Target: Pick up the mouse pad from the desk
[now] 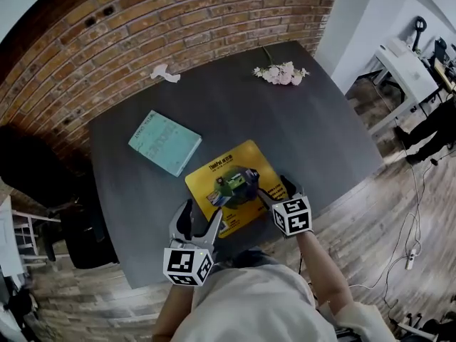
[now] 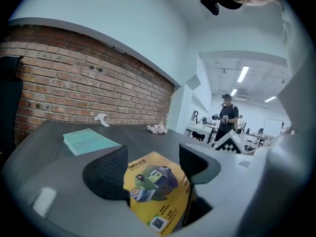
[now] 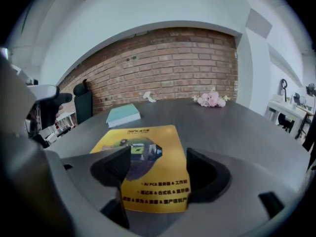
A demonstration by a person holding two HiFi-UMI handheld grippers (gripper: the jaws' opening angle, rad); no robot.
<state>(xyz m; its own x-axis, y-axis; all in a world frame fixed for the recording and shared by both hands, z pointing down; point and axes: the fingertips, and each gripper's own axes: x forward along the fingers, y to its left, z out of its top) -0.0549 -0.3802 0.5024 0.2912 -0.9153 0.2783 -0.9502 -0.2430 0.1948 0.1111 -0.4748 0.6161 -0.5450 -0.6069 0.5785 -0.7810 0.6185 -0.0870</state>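
Observation:
The yellow mouse pad (image 1: 235,187) with a printed picture lies flat on the dark grey desk (image 1: 313,134), close to its near edge. My left gripper (image 1: 199,221) stands open at the pad's near left corner. In the left gripper view the pad (image 2: 155,191) shows between the spread jaws of the left gripper (image 2: 153,169). My right gripper (image 1: 278,189) is open over the pad's near right side. The right gripper view has the pad (image 3: 150,147) running out ahead of the right gripper (image 3: 158,169), with nothing clamped.
A teal book (image 1: 164,142) lies left of the pad. A crumpled white paper (image 1: 164,73) and a pink flower bunch (image 1: 282,73) sit at the far edge by the brick wall (image 1: 178,6). A black chair (image 1: 35,169) stands at the left. A person (image 2: 228,117) stands far off.

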